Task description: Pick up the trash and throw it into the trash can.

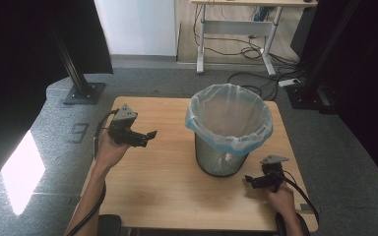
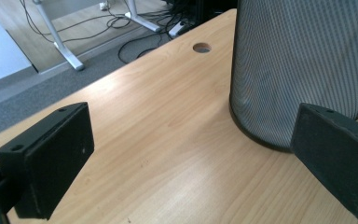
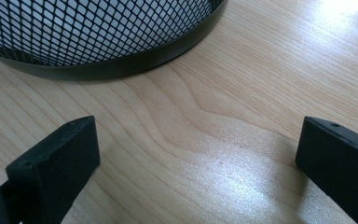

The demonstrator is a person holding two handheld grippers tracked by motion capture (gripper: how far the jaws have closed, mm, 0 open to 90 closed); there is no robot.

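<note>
Beside the mesh bin [image 1: 224, 152] on the bench [image 1: 157, 182], left claw [image 1: 147, 136] and right claw [image 1: 248, 180] gape wide, empty; approach the bin's wall level, from opposite sides.

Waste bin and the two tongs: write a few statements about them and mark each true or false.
1. The waste bin stands upright on the table. True.
2. The bin has no liner. False: a clear bag with a bluish edge is folded over its rim.
3. The left tongs are clamped on the bin. False: their jaws are apart and hold nothing, with the bin off to one side.
4. The right tongs are open near the foot of the bin. True.
5. The bin's wall is solid plastic. False: it is dark wire mesh.
</note>
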